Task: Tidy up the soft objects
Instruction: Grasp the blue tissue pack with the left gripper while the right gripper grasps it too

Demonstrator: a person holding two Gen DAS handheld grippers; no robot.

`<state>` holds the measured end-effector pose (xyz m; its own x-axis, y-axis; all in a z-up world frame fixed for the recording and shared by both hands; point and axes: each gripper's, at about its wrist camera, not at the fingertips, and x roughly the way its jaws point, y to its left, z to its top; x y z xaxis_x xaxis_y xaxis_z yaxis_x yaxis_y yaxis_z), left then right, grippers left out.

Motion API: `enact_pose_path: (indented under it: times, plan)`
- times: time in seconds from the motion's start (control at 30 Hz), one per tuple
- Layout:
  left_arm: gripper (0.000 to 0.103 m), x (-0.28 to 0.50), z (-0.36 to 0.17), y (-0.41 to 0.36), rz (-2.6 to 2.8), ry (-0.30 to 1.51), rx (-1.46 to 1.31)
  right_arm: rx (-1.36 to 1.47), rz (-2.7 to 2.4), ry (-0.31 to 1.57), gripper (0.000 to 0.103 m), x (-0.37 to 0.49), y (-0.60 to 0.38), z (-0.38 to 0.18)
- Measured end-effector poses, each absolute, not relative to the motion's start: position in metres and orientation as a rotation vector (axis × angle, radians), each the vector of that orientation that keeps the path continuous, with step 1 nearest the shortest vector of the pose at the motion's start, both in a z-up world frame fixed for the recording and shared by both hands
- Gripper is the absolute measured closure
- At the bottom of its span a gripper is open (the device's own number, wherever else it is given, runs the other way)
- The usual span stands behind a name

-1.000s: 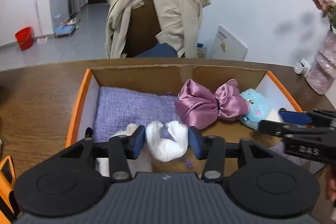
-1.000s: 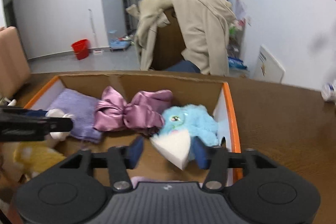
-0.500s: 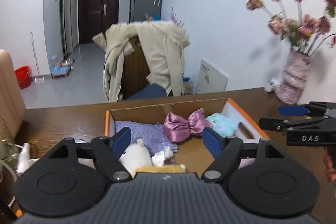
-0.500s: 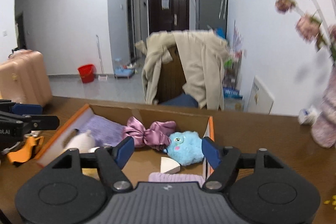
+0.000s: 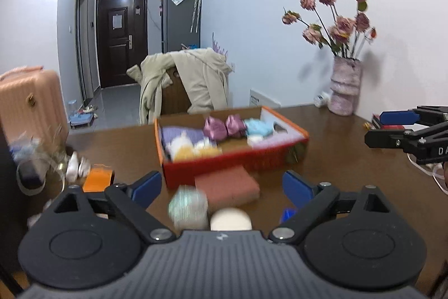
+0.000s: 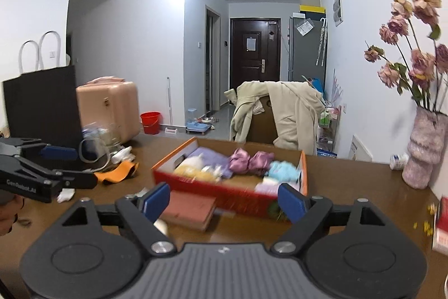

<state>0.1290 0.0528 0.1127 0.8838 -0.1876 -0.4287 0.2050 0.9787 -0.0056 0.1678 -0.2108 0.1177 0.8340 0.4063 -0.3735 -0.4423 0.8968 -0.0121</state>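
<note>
An orange-rimmed cardboard box (image 5: 291, 128) (image 6: 303, 173) sits on the brown table. It holds a purple cloth (image 5: 179, 132), a pink satin bow (image 5: 224, 126) (image 6: 249, 161), a light blue plush (image 5: 257, 126) (image 6: 282, 168), white and yellow plush pieces (image 5: 190, 149) and a white wedge (image 5: 254, 140). My left gripper (image 5: 222, 187) is open and empty, pulled back in front of the box. My right gripper (image 6: 224, 199) is open and empty, also back from the box. Each gripper shows at the edge of the other's view.
A reddish-brown pad (image 5: 226, 184) (image 6: 190, 210), a pale glittery ball (image 5: 187, 209) and a cream ball (image 5: 231, 219) lie in front of the box. A vase of dried roses (image 5: 344, 86) stands far right. An orange item (image 5: 98, 181) and clutter lie left. A coat-draped chair (image 5: 184, 86) is behind.
Both grippers let go of their soft pieces inside the box, opened wide, and pulled back and up away from the box. The white plush and the wedge now lie in the box.
</note>
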Motion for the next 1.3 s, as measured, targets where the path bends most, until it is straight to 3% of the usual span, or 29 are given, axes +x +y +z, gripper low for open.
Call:
enact_pose_path:
  times: [0.37, 0.83, 0.9, 0.97, 1.3]
  plan:
    - [0.004, 0.045, 0.07, 0.092, -0.101, 0.482, -0.062, 0.031, 0.413, 0.486, 0.019, 0.093, -0.212, 0.052]
    - [0.005, 0.111, 0.041, 0.08, -0.143, 0.564, -0.094, -0.008, 0.392, 0.6, 0.022, 0.126, -0.192, 0.019]
    - [0.013, 0.127, 0.033, 0.065, -0.18, 0.594, -0.087, -0.015, 0.403, 0.632, 0.029, 0.136, -0.188, 0.009]
    - [0.029, 0.138, 0.027, 0.05, -0.223, 0.619, -0.07, -0.011, 0.408, 0.664, 0.036, 0.148, -0.185, -0.002]
    - [0.059, 0.226, 0.012, -0.014, -0.384, 0.703, -0.048, 0.1, 0.441, 0.646, 0.06, 0.197, -0.194, -0.019]
